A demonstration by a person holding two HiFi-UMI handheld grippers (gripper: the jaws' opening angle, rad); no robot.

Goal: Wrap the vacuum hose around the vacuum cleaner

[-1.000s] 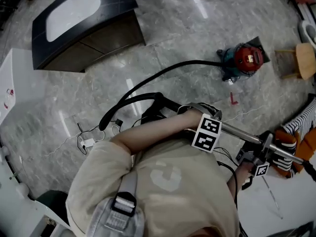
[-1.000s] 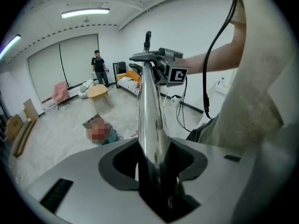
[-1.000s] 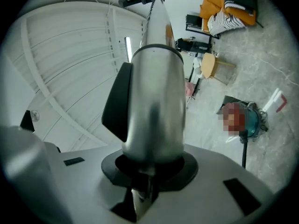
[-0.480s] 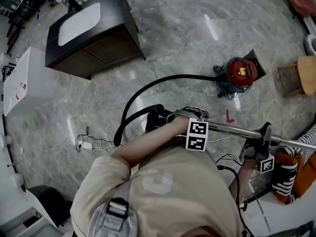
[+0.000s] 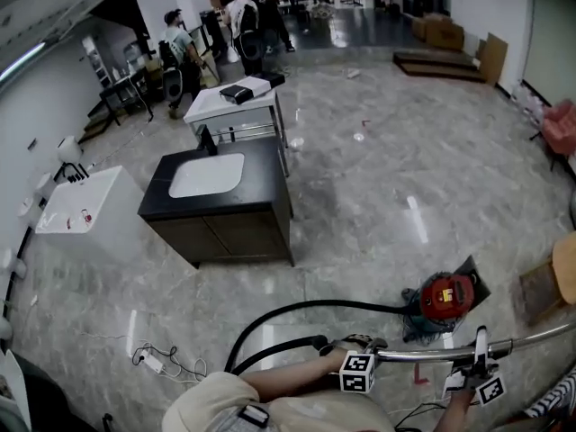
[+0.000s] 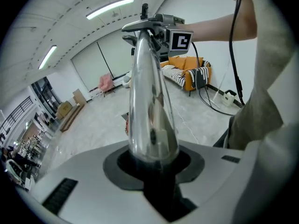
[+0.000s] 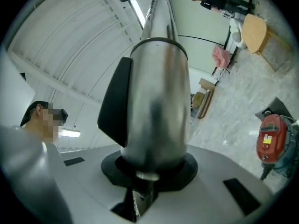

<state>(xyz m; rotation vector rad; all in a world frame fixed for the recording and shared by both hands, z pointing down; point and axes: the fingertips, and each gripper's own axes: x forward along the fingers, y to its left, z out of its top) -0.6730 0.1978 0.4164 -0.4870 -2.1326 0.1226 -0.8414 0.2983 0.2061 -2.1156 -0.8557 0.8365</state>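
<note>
The red vacuum cleaner (image 5: 447, 297) stands on the floor at the lower right; it also shows at the right edge of the right gripper view, vacuum cleaner (image 7: 272, 136). Its black hose (image 5: 297, 310) arcs left over the floor and loops back to the wand's handle. The shiny metal wand (image 5: 432, 353) runs level between both grippers. My left gripper (image 5: 362, 356) has its jaws closing round the wand (image 6: 150, 101), which fills the gap between them. My right gripper (image 5: 475, 369) is shut on the wand (image 7: 159, 97) further along.
A black vanity cabinet (image 5: 225, 207) with a white basin stands mid-floor, a white sink unit (image 5: 81, 214) to its left and a white table (image 5: 236, 102) behind. People (image 5: 243, 12) stand at the back. Cables and an adapter (image 5: 155, 360) lie lower left. A wooden stool (image 5: 560, 282) is at right.
The head view has swung up from the floor to look across the room. The vacuum cleaner now sits lower in the picture. Both grippers remain on the wand.
</note>
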